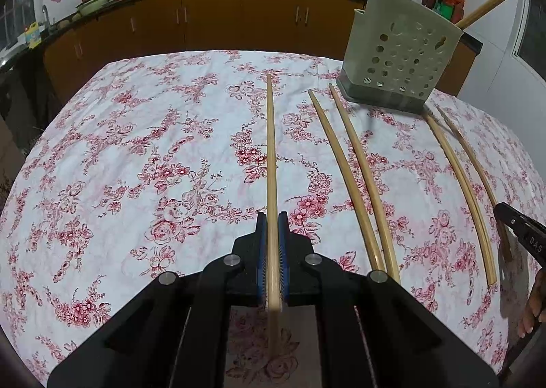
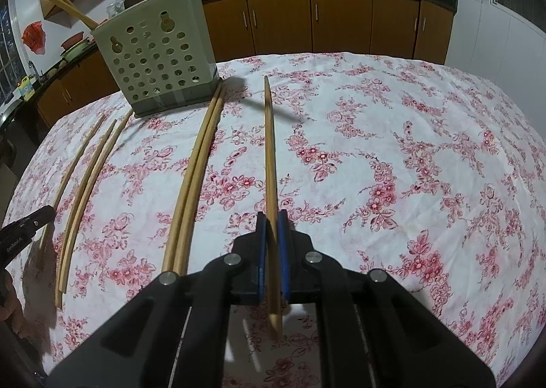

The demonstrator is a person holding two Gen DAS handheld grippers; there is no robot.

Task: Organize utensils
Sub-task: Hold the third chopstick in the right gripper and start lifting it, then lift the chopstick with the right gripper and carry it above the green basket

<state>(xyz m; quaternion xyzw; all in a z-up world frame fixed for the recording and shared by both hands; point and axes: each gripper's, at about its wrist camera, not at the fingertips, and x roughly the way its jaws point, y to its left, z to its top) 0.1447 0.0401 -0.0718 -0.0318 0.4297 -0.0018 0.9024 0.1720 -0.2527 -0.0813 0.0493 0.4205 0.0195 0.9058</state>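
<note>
Both grippers' jaws pinched chopsticks: the left gripper (image 1: 272,217) held one chopstick (image 1: 271,149), the right gripper (image 2: 272,215) another (image 2: 269,149), above the floral surface (image 1: 136,149), near the perforated holder (image 1: 399,53), loose chopsticks (image 1: 355,176) between.

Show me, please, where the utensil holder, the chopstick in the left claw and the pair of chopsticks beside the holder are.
utensil holder (image 1: 402,53), left wrist view, perforated front wall.
chopstick in the left claw (image 1: 270,149), left wrist view, mid-shaft.
pair of chopsticks (image 2: 198,162), right wrist view, middle of the shafts.
</note>
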